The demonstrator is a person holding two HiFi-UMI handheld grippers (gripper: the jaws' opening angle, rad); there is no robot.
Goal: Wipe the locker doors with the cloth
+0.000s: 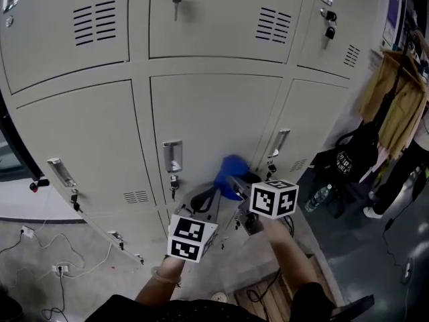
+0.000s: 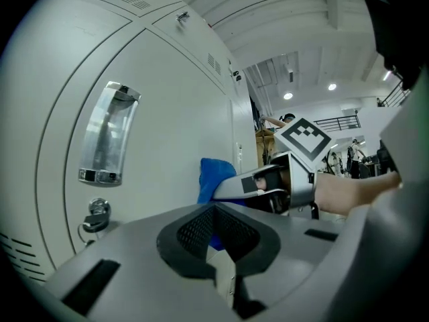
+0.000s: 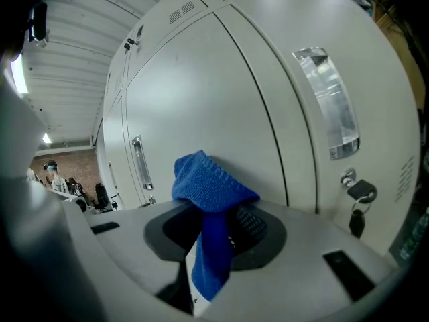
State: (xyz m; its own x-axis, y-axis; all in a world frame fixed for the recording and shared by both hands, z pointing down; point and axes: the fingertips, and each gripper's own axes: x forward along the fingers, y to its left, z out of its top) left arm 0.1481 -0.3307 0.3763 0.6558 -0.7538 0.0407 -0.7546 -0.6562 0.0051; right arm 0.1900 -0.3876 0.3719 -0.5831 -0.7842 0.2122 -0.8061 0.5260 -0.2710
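**Cloth at the lower middle door, wiping step in hand**

The right gripper (image 1: 236,180) is clenched on the blue cloth (image 3: 211,192). A fold bunches above its jaws and a tail hangs down between them. In the head view the cloth (image 1: 231,175) sits low on the lower middle locker door (image 1: 214,113), to the right of that door's handle (image 1: 172,155) and hanging key (image 1: 173,184). It appears to be pressed to the panel, though actual contact cannot be confirmed. The left gripper (image 2: 218,237) has its jaws together with nothing between them, and it is held just beside the right one, clear of the door.

This looks like the wiping itself, with most of the door above not yet covered. The next move likely calls for keeping the cloth flat on the panel, sweeping it across and upward, and steering round the handle and key.
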